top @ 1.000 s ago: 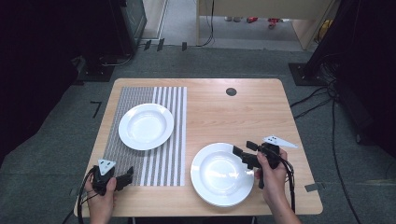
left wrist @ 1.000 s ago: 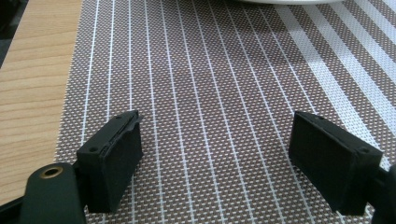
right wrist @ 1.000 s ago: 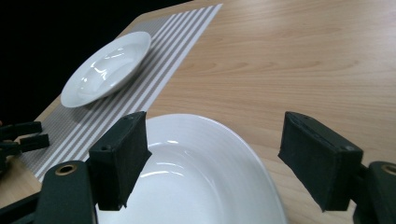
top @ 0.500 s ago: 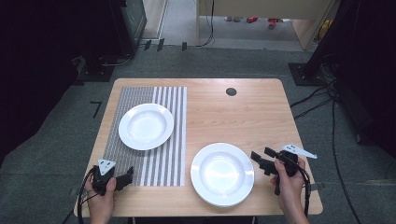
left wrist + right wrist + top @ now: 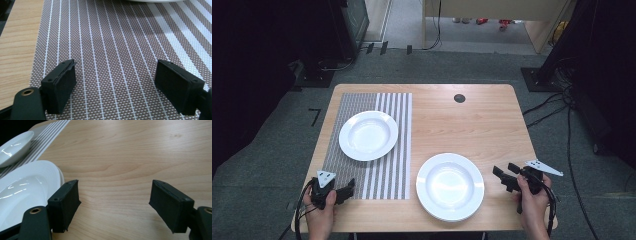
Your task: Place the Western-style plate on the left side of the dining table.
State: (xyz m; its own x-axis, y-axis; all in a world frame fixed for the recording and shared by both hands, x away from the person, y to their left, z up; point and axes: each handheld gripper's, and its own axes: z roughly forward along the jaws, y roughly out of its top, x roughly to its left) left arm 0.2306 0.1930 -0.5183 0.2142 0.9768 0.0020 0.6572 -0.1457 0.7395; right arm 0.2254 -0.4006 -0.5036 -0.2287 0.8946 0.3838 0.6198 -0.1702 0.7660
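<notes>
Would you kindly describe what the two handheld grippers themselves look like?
Both are black. The left gripper and the right gripper each carry a grey three-cornered plate on top and trail a black cable. Their fingers are flat, matte black rectangular blocks on black arms, each arm with a brass-ringed hole near its base. No sleeves reach the wrists.

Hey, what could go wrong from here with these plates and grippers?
The nearer white plate lies close to the table's front edge, so a nudge from the open right gripper might push it off. Glossy rims could slip between the jaws. The open left gripper could snag the striped placemat, shifting the farther plate.
</notes>
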